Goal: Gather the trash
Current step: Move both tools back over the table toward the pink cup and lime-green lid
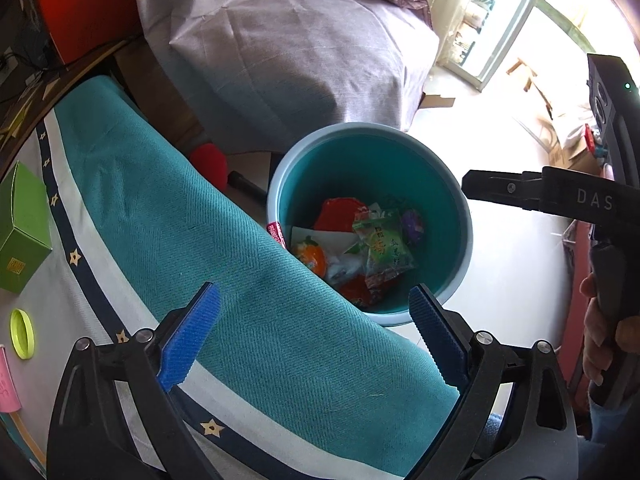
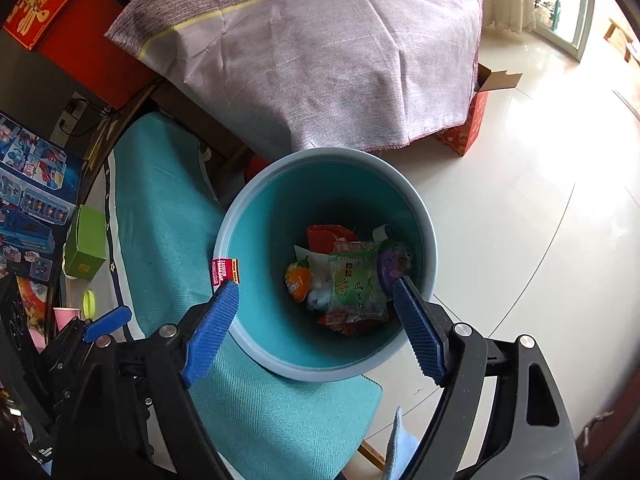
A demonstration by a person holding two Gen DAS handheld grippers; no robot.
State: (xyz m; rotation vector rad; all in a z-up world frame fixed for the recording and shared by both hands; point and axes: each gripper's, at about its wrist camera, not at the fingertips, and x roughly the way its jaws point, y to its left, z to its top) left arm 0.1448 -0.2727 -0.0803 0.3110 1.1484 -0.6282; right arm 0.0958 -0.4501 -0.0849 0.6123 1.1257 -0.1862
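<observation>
While both grippers' jaws gape empty | bin (image 2: 240, 216) rim touches tablecloth (image 2: 168, 216) edge | floor (image 2: 520, 200) beside it bare

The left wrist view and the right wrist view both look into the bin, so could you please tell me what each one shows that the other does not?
Only the left wrist view shows the person's hand holding the right gripper from the side.

Only the right wrist view shows the blue toy box, the red box with gold characters and the pink cup.

Both show the teal bin of wrappers, the green packet, the teal cloth, the green box and the yellow lid.
</observation>
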